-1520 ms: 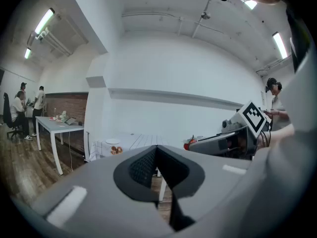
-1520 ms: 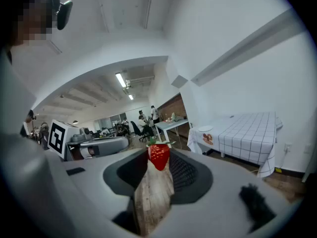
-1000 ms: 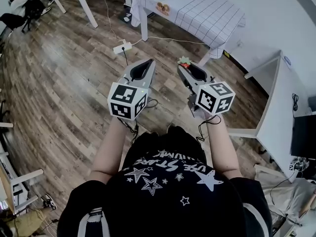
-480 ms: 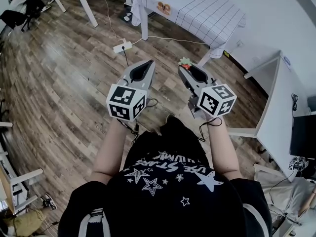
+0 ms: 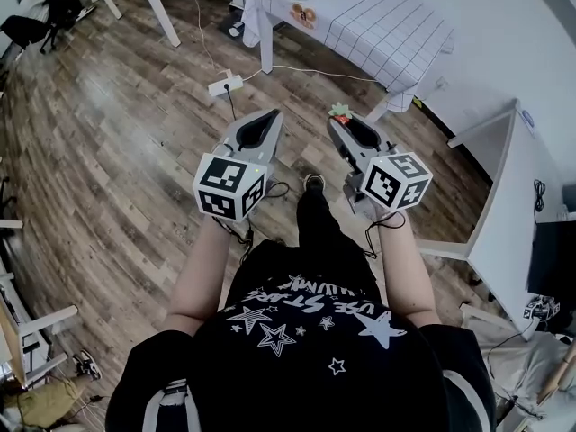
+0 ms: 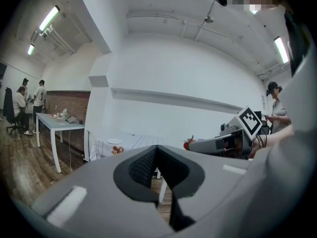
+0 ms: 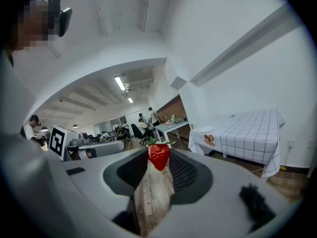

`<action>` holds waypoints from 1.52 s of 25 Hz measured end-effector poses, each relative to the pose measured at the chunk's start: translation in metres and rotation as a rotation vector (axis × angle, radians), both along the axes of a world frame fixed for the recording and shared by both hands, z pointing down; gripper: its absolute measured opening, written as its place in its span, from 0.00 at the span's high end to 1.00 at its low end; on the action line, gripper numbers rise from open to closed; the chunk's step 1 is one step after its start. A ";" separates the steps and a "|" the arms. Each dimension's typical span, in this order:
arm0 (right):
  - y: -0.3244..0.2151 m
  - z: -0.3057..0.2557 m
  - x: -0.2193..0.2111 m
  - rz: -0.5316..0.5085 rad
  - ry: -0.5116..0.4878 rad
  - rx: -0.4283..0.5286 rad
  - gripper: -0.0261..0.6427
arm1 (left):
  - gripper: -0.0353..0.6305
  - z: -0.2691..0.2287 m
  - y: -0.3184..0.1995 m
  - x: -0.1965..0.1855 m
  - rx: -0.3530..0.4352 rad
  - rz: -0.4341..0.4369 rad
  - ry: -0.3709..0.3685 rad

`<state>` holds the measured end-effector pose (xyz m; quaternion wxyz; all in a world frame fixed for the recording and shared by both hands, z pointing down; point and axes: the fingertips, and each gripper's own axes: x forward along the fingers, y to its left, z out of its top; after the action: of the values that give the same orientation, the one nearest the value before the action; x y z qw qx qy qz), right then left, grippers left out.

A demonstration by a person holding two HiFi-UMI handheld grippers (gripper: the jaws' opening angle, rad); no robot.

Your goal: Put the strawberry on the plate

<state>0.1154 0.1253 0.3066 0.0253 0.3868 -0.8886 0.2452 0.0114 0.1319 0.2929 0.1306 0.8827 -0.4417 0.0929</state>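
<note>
Strawberry (image 7: 159, 156) tip down, apparently upright, in right tool (image 5: 341, 121)

Red strawberry (image 7: 159, 156), white grid-checked tablecloth (image 5: 378, 25)

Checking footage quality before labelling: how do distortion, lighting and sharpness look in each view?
Head view: evenly lit, sharp, floor boards bowed by the wide lens. Left gripper view: heavy fisheye, dark corners, bright ceiling light. Right gripper view: same fisheye, strawberry crisp.
</note>
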 end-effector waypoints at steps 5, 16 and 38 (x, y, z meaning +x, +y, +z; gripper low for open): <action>-0.032 0.004 0.006 0.013 -0.007 0.004 0.74 | 0.93 0.002 -0.028 0.001 0.003 -0.007 -0.004; -0.121 0.023 0.012 -0.016 -0.028 0.003 0.74 | 0.93 0.018 -0.103 0.003 0.000 -0.051 -0.048; -0.181 0.097 -0.050 -0.137 0.011 0.116 0.74 | 0.93 0.104 -0.141 -0.049 0.082 -0.154 -0.044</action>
<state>0.0651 -0.0555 0.4032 0.0244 0.3274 -0.9255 0.1887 -0.0375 -0.0092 0.3970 0.0914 0.8485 -0.5146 0.0836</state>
